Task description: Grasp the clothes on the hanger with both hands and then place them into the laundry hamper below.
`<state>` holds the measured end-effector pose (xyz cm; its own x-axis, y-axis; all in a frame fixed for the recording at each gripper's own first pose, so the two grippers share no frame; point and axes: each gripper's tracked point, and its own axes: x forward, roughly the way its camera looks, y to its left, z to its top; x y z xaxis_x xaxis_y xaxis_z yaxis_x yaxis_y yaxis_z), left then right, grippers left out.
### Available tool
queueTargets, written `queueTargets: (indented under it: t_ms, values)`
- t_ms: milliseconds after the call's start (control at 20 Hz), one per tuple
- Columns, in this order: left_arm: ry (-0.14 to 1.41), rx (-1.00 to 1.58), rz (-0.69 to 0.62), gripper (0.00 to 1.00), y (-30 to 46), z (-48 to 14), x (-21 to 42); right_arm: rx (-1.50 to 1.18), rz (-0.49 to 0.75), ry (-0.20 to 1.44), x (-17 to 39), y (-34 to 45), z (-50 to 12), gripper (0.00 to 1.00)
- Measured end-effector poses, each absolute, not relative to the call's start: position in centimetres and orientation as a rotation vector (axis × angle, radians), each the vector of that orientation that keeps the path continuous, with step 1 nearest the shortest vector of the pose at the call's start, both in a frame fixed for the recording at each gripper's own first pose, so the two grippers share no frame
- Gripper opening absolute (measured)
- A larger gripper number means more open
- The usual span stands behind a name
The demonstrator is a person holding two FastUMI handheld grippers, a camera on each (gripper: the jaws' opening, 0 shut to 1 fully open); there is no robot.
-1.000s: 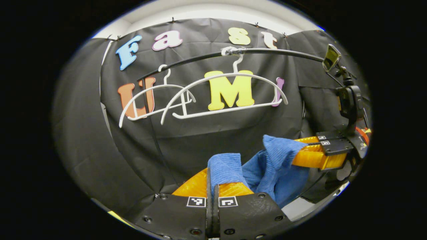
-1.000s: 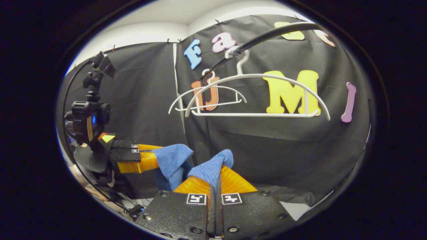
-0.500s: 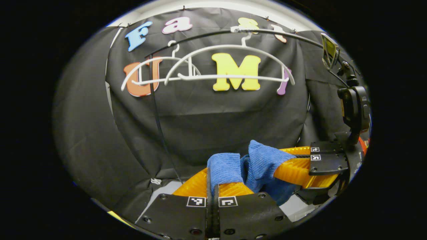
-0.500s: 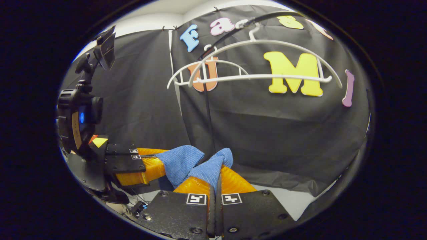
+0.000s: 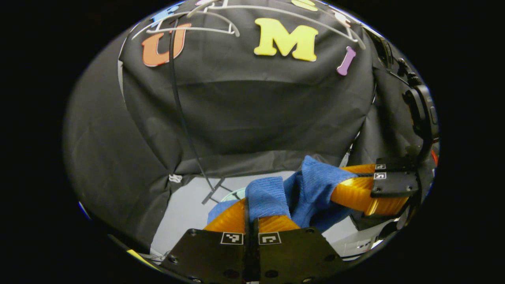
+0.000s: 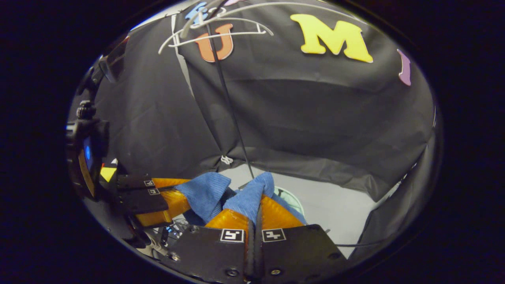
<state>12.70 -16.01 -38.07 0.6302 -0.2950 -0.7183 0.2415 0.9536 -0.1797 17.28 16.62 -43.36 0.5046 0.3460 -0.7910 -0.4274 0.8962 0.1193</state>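
Holding the blue ribbed cloth garment [image 5: 315,185] bunched between us above the grey floor [image 6: 339,205]; our left gripper [image 5: 252,205] and right gripper [image 6: 255,203] each pinch a fold, fingers closed tight on it.

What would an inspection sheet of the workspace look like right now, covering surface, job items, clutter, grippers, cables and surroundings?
Surface: pale grey floor below the cloth wall.
Job's things: blue cloth pinched at two spots, hanging between the grippers; a pale round rim shows just beyond it, possibly the hamper, too hidden to confirm; white hangers bare, high up.
Clutter: nothing seen.
Grippers: left gripper shut on the blue cloth; right gripper shut on the blue cloth.
Cables: thin dark wires low near the left gripper.
Surroundings: black cloth wall; thin black pole running down to the floor.
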Motion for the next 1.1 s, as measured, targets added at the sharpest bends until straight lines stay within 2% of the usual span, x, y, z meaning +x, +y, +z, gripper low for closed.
queueTargets:
  t_ms: [100, 150, 200, 400, 450, 500, 700, 750, 800, 850, 900, 950, 1050, 1100]
  values:
    - [0.899, -0.057, -0.294, 0.0, -15.1, -40.7, 12.6, -0.129, 0.437, 0.999, 16.7, 16.2, -44.7, 0.04]
    - [0.934, -0.047, -0.29, 0.04, -14.8, -41.8, 12.5, -0.15, 0.43, 1.027, 16.7, 16.0, -45.4, 0.04]
    - [0.956, -0.041, -0.285, 0.0, -14.7, -42.5, 12.7, -0.162, 0.421, 1.045, 16.7, 15.8, -45.9, 0.04]
    - [1.041, 0.004, -0.283, 0.0, -14.2, -45.0, 12.3, -0.198, 0.386, 1.137, 16.5, 15.3, -47.1, 0.05]
    - [1.055, 0.016, -0.289, 0.05, -14.2, -45.7, 12.3, -0.214, 0.383, 1.152, 16.6, 15.3, -47.2, 0.05]
    - [1.069, 0.025, -0.29, 0.0, -14.0, -46.1, 12.3, -0.226, 0.387, 1.166, 16.5, 15.4, -47.3, 0.06]
    - [1.079, 0.01, -0.302, 0.04, -14.2, -47.5, 12.0, -0.232, 0.397, 1.154, 17.1, 15.5, -46.3, 0.1]
    - [1.076, -0.002, -0.309, 0.1, -14.3, -47.6, 12.1, -0.237, 0.395, 1.142, 17.5, 15.4, -45.9, 0.17]
    - [1.059, -0.013, -0.312, 0.17, -14.2, -46.8, 12.2, -0.243, 0.394, 1.135, 17.6, 15.4, -46.1, 0.33]
    - [1.041, -0.014, -0.309, 0.34, -14.3, -46.7, 12.8, -0.243, 0.388, 1.129, 17.7, 15.1, -46.0, 0.48]
    - [1.029, -0.013, -0.303, 0.5, -14.0, -46.4, 13.0, -0.238, 0.376, 1.12, 18.0, 15.1, -46.3, 0.52]
    - [1.025, -0.016, -0.308, 0.67, -14.2, -45.8, 13.4, -0.233, 0.375, 1.127, 17.7, 15.2, -46.7, 0.65]
    - [1.032, -0.002, -0.302, 1.0, -13.7, -46.6, 12.8, -0.233, 0.369, 1.141, 16.9, 14.9, -46.8, 0.7]
    - [1.032, 0.013, -0.29, 0.96, -13.2, -46.7, 12.7, -0.233, 0.363, 1.14, 17.2, 14.6, -46.8, 0.71]
